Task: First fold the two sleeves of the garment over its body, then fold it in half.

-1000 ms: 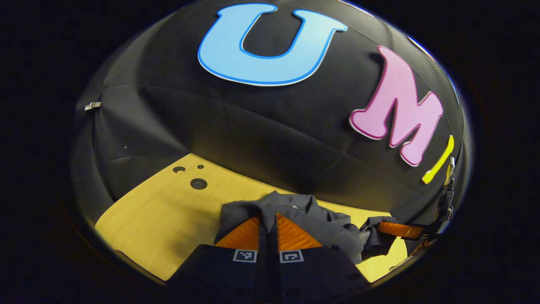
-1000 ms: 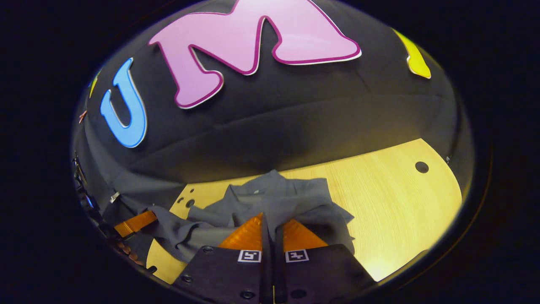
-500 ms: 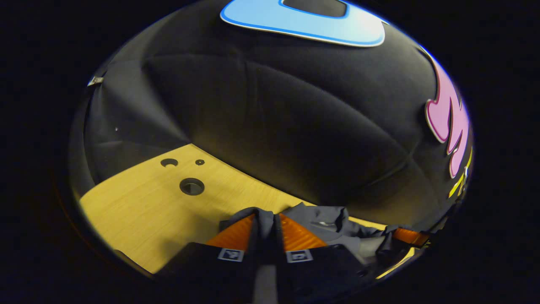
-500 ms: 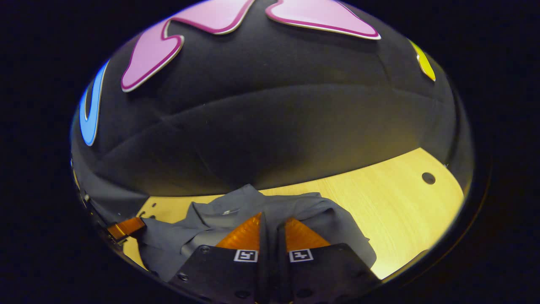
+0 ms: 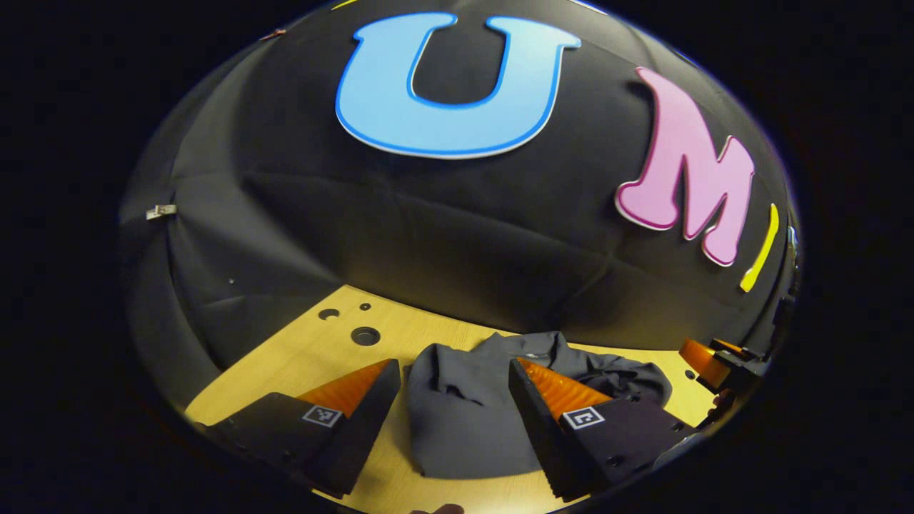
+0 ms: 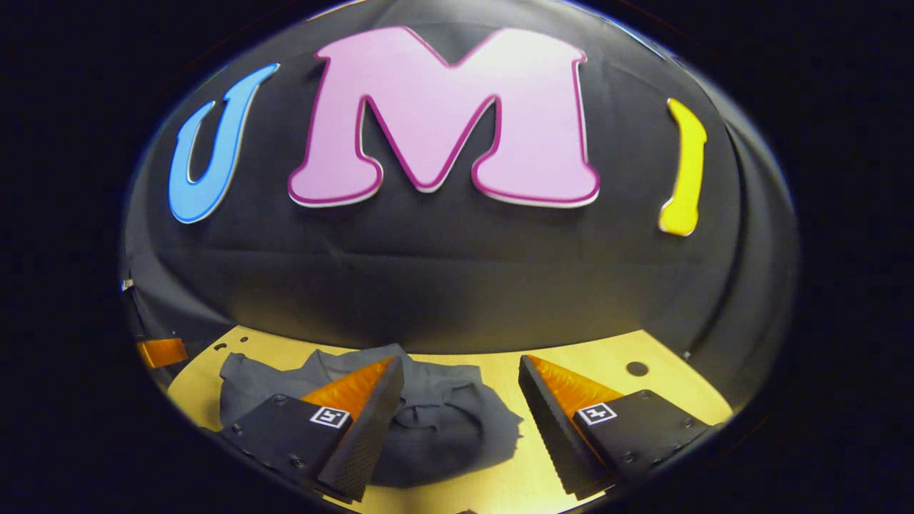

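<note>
Lying released near table's back edge, grey shirt is seen folded; left gripper and right gripper, clamped moments earlier, now spread wide, empty; task judged finished.

A pale yellow wood-grain worktop with round dark holes near its far left corner carries a dark grey fabric garment, lying crumpled in a folded heap directly on the surface. In the right gripper view the same garment rests left of the worktop's middle, with another hole farther right.
</note>
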